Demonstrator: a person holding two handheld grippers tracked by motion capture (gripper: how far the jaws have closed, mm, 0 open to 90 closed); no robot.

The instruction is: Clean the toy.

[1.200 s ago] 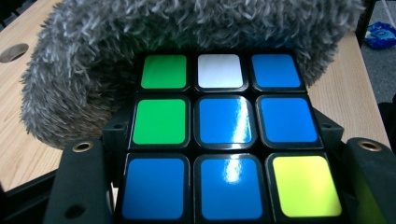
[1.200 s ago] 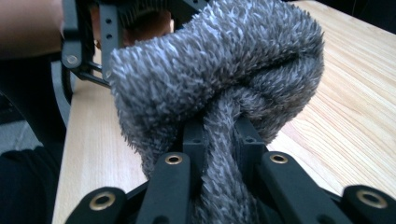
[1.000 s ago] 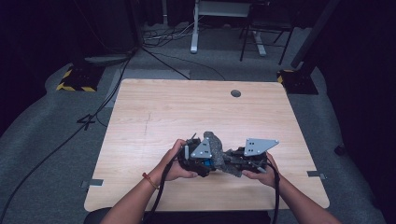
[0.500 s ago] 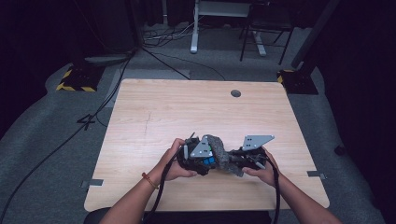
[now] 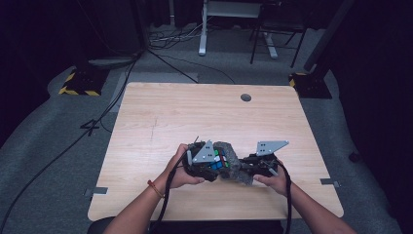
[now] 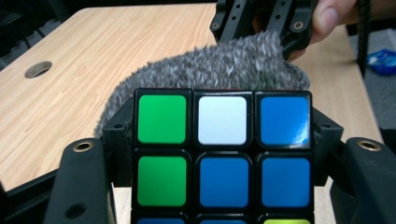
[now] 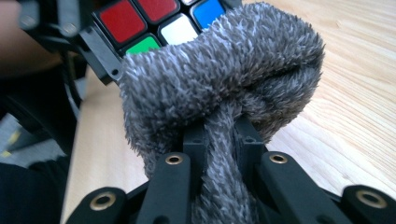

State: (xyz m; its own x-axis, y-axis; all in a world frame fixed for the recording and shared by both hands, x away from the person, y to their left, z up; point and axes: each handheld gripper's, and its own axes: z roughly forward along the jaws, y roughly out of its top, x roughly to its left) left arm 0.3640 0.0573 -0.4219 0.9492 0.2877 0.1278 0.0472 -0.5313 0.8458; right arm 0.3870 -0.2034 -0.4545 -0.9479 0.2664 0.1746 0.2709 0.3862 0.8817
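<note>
My left tongs (image 6: 219, 186) pinch the colourful plastic puzzle cube (image 6: 223, 154) near the desk's (image 5: 160, 117) front edge. My right tongs (image 7: 222, 158) squeeze the fuzzy grey cloth (image 7: 219, 79), rubbing the cube; I think wiping is underway, with more sides left.

Between my left fingers (image 6: 84, 182) sits a cube (image 6: 223, 158) of glossy, smooth plastic. My right fingers (image 7: 205, 144), matt black plastic, pinch a shaggy grey cloth (image 7: 224, 79). Beneath them, the table (image 5: 195, 117) looks like smooth pale wood.
</note>
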